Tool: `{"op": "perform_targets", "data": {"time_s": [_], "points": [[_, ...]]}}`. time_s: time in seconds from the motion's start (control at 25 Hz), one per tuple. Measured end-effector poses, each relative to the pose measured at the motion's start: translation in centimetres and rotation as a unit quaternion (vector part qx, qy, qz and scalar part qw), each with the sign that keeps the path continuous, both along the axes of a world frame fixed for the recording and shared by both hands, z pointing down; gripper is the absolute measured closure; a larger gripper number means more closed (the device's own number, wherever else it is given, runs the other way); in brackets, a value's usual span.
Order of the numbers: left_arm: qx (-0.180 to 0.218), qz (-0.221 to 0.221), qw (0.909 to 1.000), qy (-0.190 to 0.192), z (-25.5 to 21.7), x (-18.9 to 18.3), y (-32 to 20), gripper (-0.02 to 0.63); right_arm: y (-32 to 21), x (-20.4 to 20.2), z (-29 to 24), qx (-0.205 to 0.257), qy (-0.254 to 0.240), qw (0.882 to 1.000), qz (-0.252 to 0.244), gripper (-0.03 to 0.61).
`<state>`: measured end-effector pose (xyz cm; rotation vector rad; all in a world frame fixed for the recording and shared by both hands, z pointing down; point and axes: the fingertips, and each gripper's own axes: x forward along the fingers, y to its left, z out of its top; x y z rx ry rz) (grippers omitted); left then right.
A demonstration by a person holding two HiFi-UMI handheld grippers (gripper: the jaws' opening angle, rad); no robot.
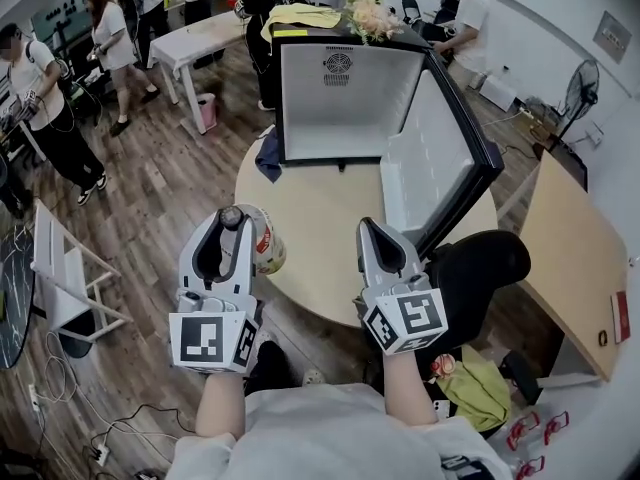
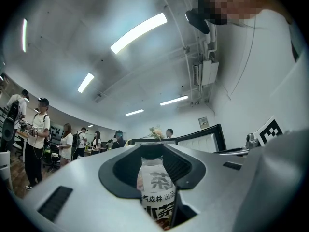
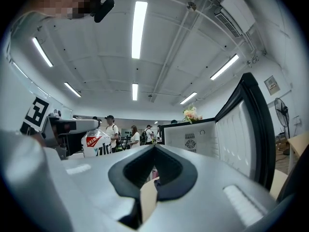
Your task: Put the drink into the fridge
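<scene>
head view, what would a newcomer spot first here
The open fridge on the round table, its door swung out to the right. Nearer the camera, the left claw grips a drink bottle, while the right claw is shut on nothing.

Fig. Rm. had wood-plank floor (image 1: 170,183); beige round table (image 1: 310,238) stood at ctr, white table (image 1: 205,38) at 11 o'clock, standing fan (image 1: 580,88) at 2 o'clock, wooden desk (image 1: 575,258) at 3 o'clock, black chair (image 1: 475,266) nr 4 o'clock. Ceiling strip lights (image 3: 139,28) were lit.
</scene>
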<state>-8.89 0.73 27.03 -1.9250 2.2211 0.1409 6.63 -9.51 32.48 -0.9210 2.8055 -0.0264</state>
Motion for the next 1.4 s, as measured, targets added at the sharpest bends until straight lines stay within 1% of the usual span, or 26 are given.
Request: {"op": "perform_targets", "data": {"time_s": [0.24, 0.44, 0.76, 1.12, 1.4], "points": [[-0.001, 0.023, 0.9997, 0.005, 0.2, -2.4, -4.0, 0.474, -3.2, -2.1, 0.3, -0.003, 0.006, 1.000, 0.017, 0.569], [-0.005, 0.048, 0.9988, 0.008, 0.3, -5.0, -8.1, 0.474, -6.5, -5.0, 0.0, -0.002, 0.011, 0.999, 0.035, 0.569], [-0.010, 0.095, 0.9954, 0.006, 0.1, -9.1, -14.6, 0.474, -11.4, -8.8, -0.8, 0.000, 0.011, 0.997, 0.077, 0.569], [-0.016, 0.149, 0.9887, 0.008, 0.4, -12.6, -20.2, 0.474, -15.4, -12.0, -0.9, -0.002, 0.014, 0.992, 0.127, 0.569], [-0.020, 0.192, 0.9812, 0.004, 0.8, -14.4, -23.1, 0.474, -17.4, -13.2, -1.8, 0.013, 0.013, 0.985, 0.170, 0.569]]}}
